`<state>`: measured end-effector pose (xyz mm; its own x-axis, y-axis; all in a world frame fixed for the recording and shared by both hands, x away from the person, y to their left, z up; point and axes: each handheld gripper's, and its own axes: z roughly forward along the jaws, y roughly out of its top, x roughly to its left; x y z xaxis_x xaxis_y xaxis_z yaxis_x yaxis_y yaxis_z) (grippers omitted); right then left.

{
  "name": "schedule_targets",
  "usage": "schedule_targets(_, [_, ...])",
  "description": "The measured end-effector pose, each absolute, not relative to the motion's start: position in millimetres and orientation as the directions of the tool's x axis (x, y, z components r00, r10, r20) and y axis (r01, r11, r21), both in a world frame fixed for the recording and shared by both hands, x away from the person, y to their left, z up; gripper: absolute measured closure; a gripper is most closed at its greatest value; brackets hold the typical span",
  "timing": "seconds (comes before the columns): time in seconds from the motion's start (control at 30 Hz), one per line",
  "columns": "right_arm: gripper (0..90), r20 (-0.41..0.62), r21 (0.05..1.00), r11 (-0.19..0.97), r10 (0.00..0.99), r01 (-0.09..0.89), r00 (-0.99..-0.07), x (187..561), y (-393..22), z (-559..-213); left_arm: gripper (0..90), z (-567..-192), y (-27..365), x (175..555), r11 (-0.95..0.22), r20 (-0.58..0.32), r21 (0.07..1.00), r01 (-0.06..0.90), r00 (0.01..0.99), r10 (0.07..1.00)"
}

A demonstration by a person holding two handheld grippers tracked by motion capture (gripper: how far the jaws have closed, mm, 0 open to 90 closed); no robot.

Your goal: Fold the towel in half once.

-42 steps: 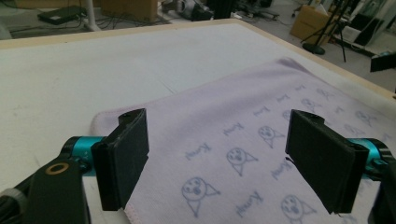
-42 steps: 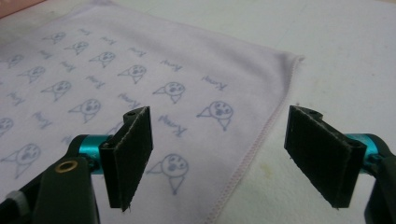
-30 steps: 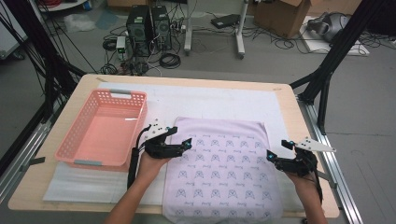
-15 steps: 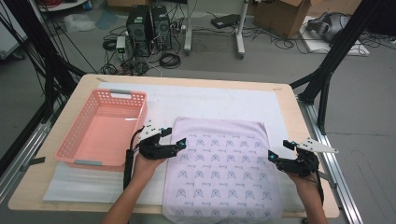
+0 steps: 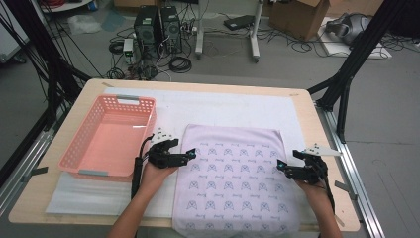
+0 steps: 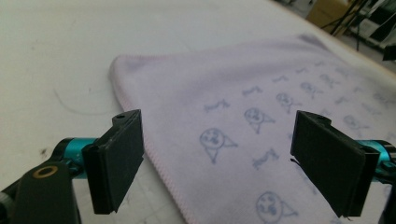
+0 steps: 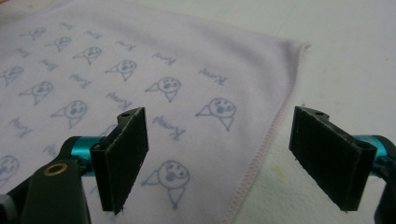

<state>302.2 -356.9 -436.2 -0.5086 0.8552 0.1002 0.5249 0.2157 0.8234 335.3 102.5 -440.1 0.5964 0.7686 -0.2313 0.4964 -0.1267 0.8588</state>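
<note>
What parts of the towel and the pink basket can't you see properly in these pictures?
- Towel, near edge: cut off by the bottom of the high view.
- Towel's printed words: too small in the high view, blurred in the left gripper view.
- Basket, near wall's inner side: hidden by its own rim in the high view.
- Towel underside: hidden, since it lies flat on the white mat.

Overhead forward-down; both tongs-cameras near towel (image 5: 237,183)
</note>
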Motion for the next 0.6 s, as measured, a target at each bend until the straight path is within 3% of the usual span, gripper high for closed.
schedule_targets(0.3, [18.8, 0.105, 0.777, 0.223, 0.876, 0.589, -0.470, 323.0, -352.2, -444.6, 28.1, -451.7, 102.5, 346.8, -0.146, -0.232, 0.804, 0.576, 0.530, 0.815])
schedule_targets(0.6, [23.2, 0.076, 0.729, 0.240, 0.902, 0.641, -0.424, 346.4, -345.0, -445.2, 35.5, -452.1, 94.4, 356.5, -0.178, -0.192, 0.792, 0.584, 0.514, 0.836])
